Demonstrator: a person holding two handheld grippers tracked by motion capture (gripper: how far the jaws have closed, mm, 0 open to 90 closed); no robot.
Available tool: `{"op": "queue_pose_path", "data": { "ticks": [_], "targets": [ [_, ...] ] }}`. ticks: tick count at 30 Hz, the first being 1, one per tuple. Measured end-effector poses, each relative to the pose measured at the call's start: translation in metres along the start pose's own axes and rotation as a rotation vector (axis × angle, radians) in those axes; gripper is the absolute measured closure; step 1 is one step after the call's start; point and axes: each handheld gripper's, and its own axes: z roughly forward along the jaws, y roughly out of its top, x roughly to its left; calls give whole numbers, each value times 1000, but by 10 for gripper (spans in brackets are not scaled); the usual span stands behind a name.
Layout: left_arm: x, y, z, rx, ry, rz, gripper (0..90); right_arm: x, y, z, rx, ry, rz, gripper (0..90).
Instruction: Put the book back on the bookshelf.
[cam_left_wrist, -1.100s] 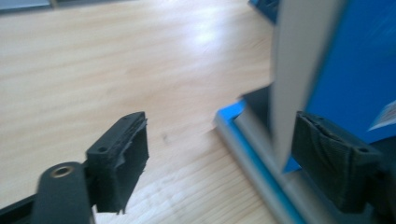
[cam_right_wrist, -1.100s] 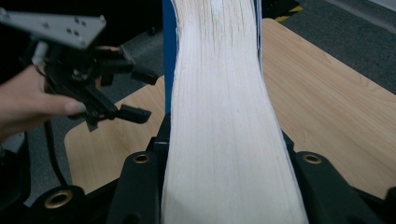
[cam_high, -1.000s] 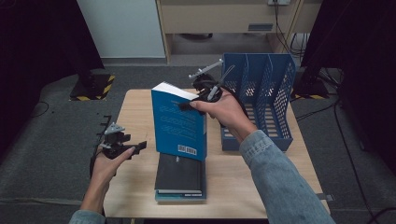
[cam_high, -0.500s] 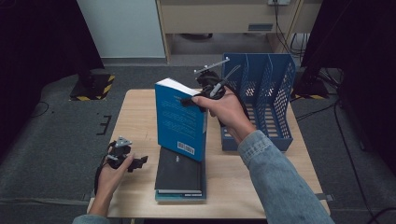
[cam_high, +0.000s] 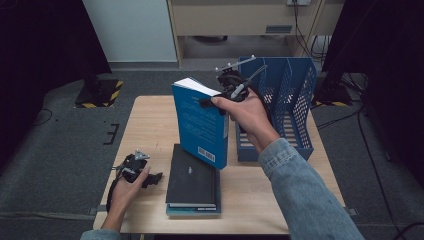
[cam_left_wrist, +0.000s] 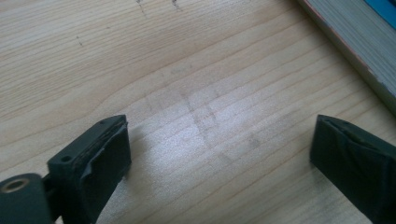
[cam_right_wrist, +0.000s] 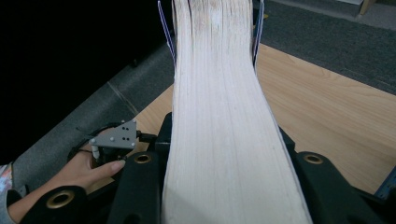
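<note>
**Blue book up, held over worktop**

R tongs (cam_high: 212, 101) clamped on blue book (cam_high: 202, 125), upright, above dark book stack (cam_high: 192, 182), just beside blue file rack (cam_high: 280, 107). L tongs (cam_high: 155, 177) apart, just been opening, nothing between, low over pale wood worktop (cam_high: 145, 125). Grey carpet floor (cam_high: 60, 140) around; dark curtains at sides.
</note>
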Motion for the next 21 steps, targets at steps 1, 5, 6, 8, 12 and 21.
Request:
{"op": "queue_pose_path", "data": {
  "ticks": [1,5,6,8,12,21],
  "targets": [
    [0,0,1,-4,2,-2,28,0,1,-1,-2,-1,1,598],
    [1,-4,2,-42,5,2,0,0,3,-8,-17,-12,8,598],
    [1,-6,3,-58,4,2,0,0,4,-10,-18,-13,8,598],
    [2,-8,3,-75,2,1,0,1,4,-14,-20,-21,5,598],
    [2,-9,3,-85,3,3,0,-3,3,-22,-29,-19,18,598],
    [2,-9,3,-87,3,1,0,-19,-7,-43,-75,-15,75,596]
  ]
}}
